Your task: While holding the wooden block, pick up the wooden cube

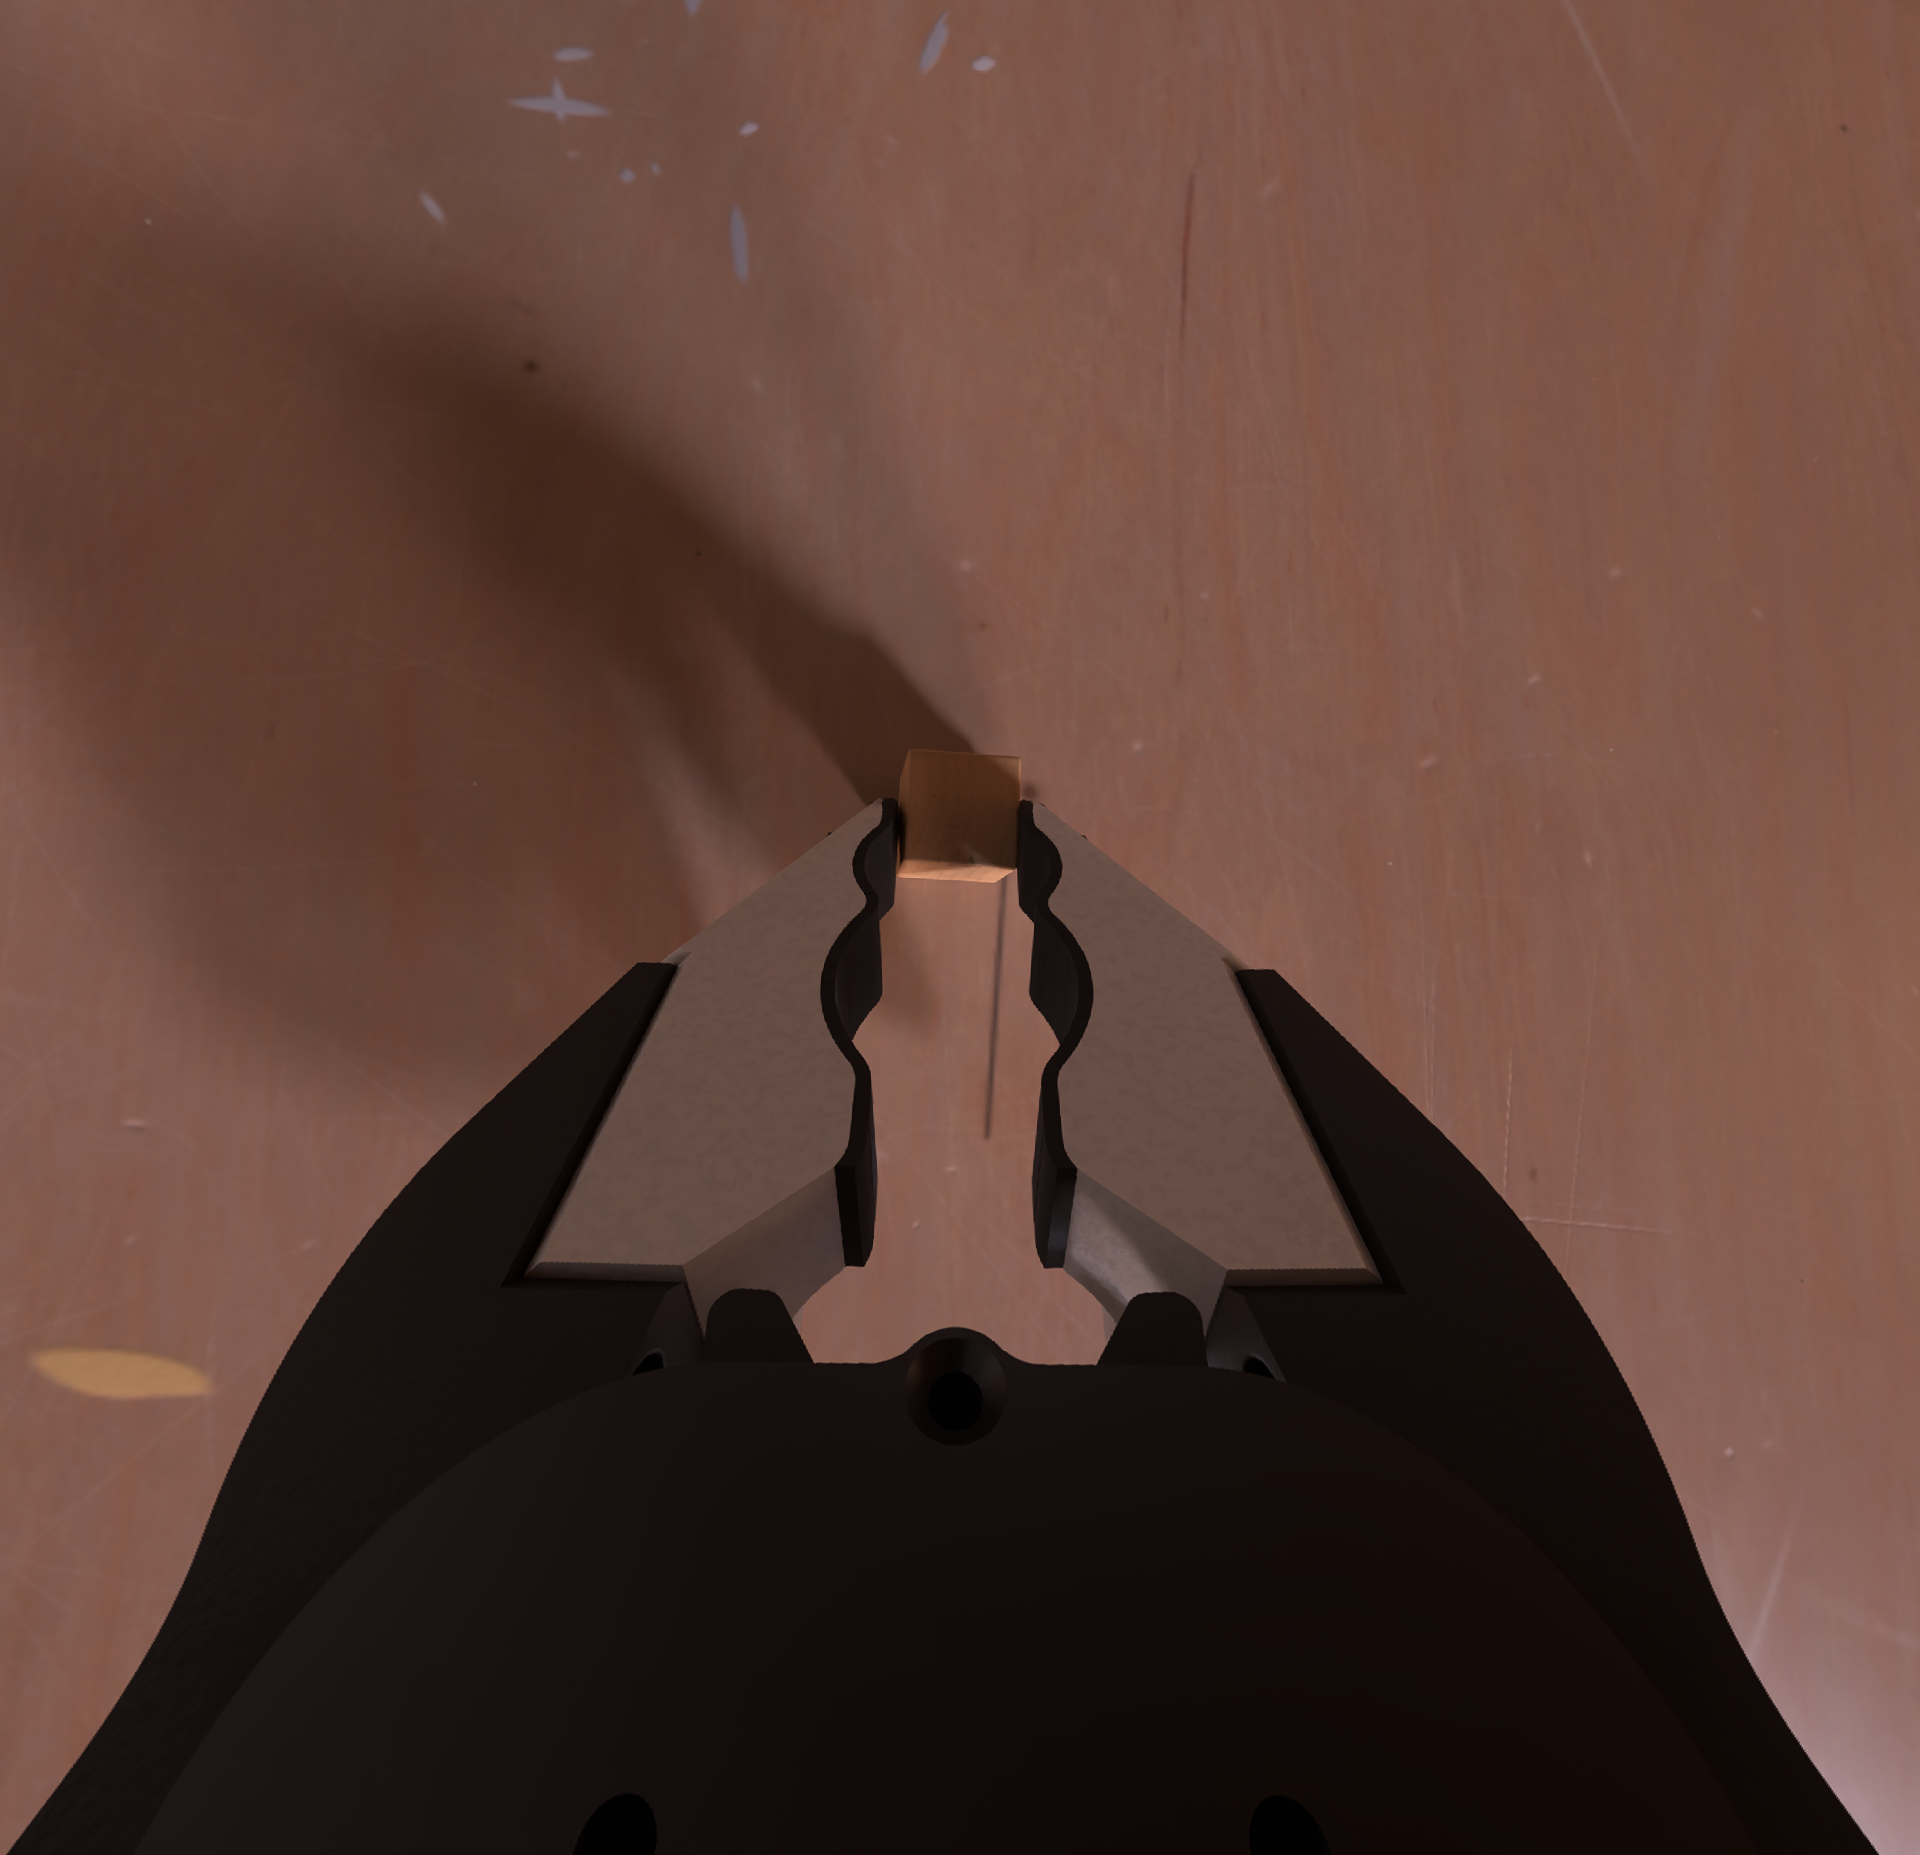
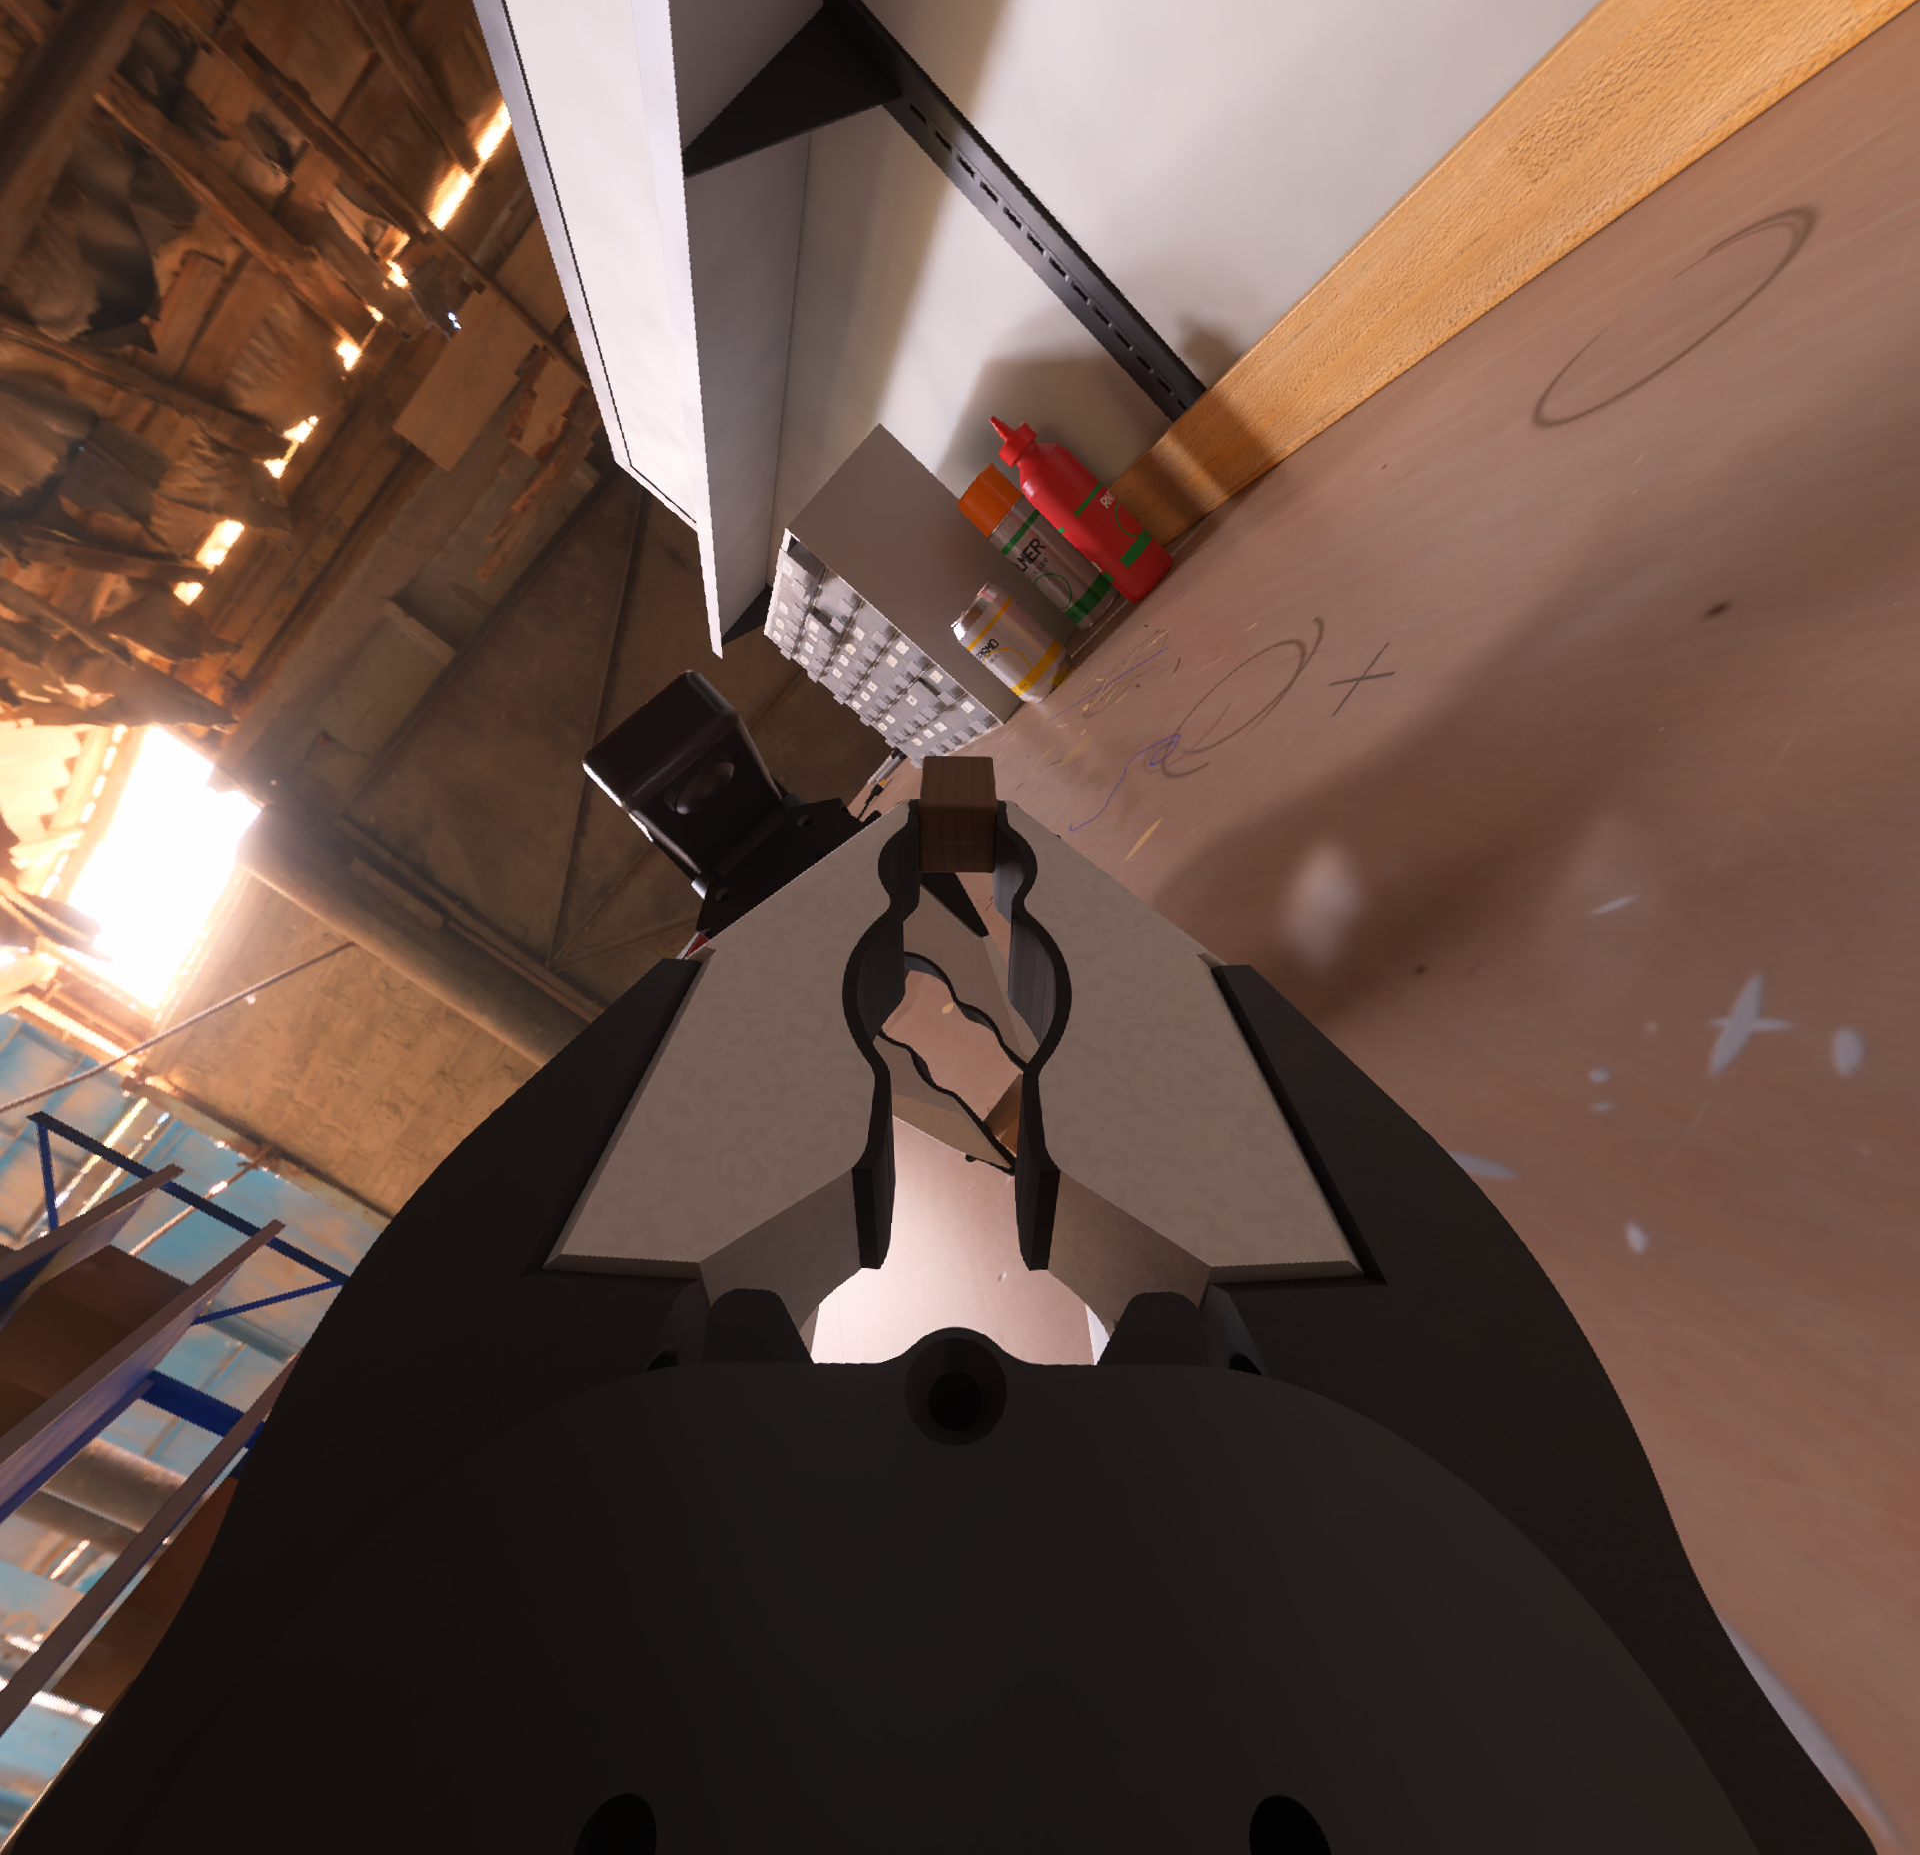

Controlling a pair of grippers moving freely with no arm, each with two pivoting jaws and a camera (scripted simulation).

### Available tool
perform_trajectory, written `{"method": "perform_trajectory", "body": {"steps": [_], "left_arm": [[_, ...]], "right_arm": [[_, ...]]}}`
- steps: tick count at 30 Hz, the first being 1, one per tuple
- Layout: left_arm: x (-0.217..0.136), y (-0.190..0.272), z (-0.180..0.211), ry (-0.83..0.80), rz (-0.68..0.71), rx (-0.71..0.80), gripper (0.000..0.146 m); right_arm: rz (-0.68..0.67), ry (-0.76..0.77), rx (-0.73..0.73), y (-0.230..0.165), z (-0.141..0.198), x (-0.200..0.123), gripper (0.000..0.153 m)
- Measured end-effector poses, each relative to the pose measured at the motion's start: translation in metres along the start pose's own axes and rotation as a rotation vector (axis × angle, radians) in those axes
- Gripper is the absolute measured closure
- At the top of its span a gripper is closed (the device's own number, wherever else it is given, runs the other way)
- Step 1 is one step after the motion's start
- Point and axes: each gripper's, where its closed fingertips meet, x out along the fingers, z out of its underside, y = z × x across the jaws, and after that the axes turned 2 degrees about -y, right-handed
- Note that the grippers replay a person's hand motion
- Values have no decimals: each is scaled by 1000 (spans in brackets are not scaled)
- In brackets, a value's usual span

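Left tool [image 1: 956, 829] clamps pale wooden cube [image 1: 956, 813] — right tool [image 2: 958, 834] clamps dark wooden block [image 2: 956, 818].

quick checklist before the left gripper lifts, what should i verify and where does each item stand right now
1. Right gripper holds the dark wooden block at its fingertips: ok.
2. Light wooden cube sits between the left gripper fingertips: ok.
3. Both left pads touch the cube's sides: cannot tell; they look flush, but contact is not certain.
4. Cube seated deep enough: not ok; only the very tips reach it and its far end sticks out past them.
5. Cube off the table: cannot tell from this angle.
6. Space right around the cube free of other things: ok.
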Motion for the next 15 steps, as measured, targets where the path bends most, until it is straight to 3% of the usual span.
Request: {"method": "perform_trajectory", "body": {"steps": [6,12,15], "left_arm": [[-5,-6,-8,119,-112,-64,124],[-17,-16,-4,283,-63,-546,124],[-26,-16,4,329,-77,-659,124]], "right_arm": [[8,-32,-3,2,5,3,140],[10,-140,-33,-1,25,14,140],[10,-166,-54,-4,31,17,140]]}}
